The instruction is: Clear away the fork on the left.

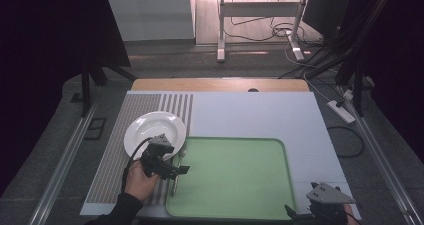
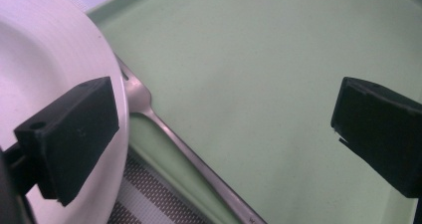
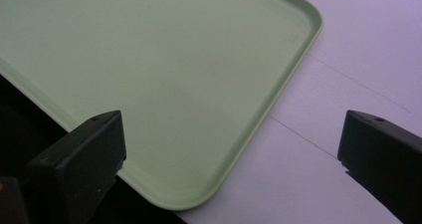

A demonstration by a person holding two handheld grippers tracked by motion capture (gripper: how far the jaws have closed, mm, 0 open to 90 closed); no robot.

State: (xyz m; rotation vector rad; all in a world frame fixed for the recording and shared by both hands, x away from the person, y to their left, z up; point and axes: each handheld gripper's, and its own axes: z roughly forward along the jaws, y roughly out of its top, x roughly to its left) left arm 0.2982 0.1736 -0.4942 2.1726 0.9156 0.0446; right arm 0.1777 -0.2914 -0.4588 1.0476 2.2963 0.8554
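While the left gripper (image 1: pixel 172 168) is held with its jaws spread wide and empty, a metal fork (image 2: pixel 164 129) is seen between them, lying along the green tray's (image 1: pixel 235 205) left rim just beside the white plate (image 1: pixel 150 127). The right gripper (image 1: pixel 320 207), likewise released, is held over the tray's near right corner.

A lab: dark curtains (image 1: pixel 60 35), floor cables (image 1: pixel 320 55), rigged table (image 1: pixel 260 115)

plate (image 1: pixel 152 129) left of tray (image 1: pixel 235 177), fork (image 2: pixel 189 157) between
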